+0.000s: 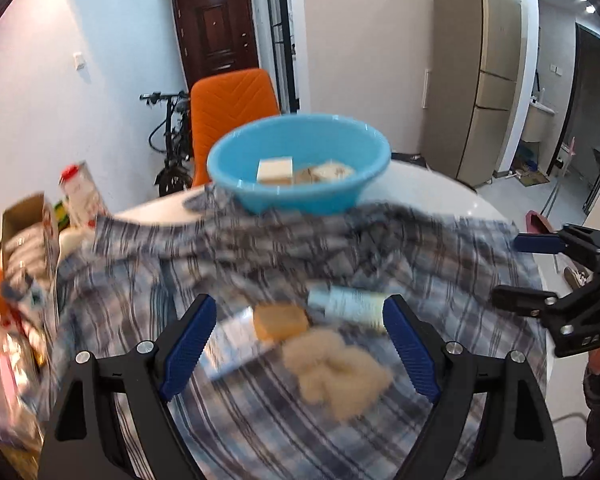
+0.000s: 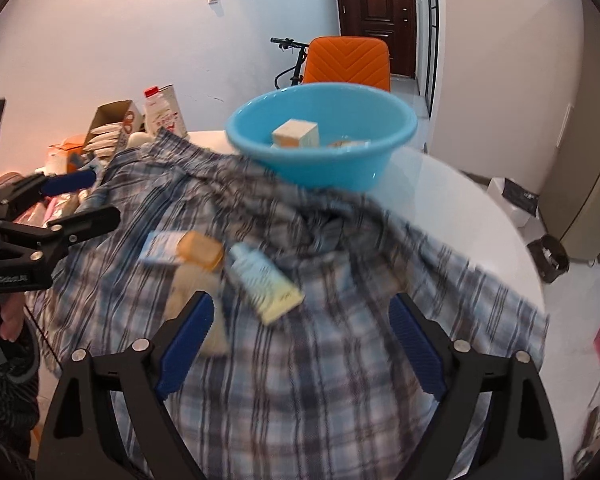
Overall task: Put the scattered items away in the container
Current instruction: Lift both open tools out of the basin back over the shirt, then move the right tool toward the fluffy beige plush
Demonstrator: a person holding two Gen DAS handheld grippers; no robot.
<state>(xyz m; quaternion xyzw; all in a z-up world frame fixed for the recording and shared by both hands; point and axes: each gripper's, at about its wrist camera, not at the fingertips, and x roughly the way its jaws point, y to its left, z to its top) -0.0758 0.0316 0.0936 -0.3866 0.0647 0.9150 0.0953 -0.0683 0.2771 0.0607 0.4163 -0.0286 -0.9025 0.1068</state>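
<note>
A blue bowl stands at the far side of the white table on the edge of a plaid shirt; a cream box and other small items lie inside. On the shirt lie an orange block, a pale tube, a beige fluffy item and a light-blue packet. My left gripper hovers open over them, touching none. My right gripper is open and holds nothing.
Boxes, a red-capped bottle and bags crowd the table's left side. An orange chair stands behind the bowl. The round table's edge curves down the right, with floor clutter beyond it.
</note>
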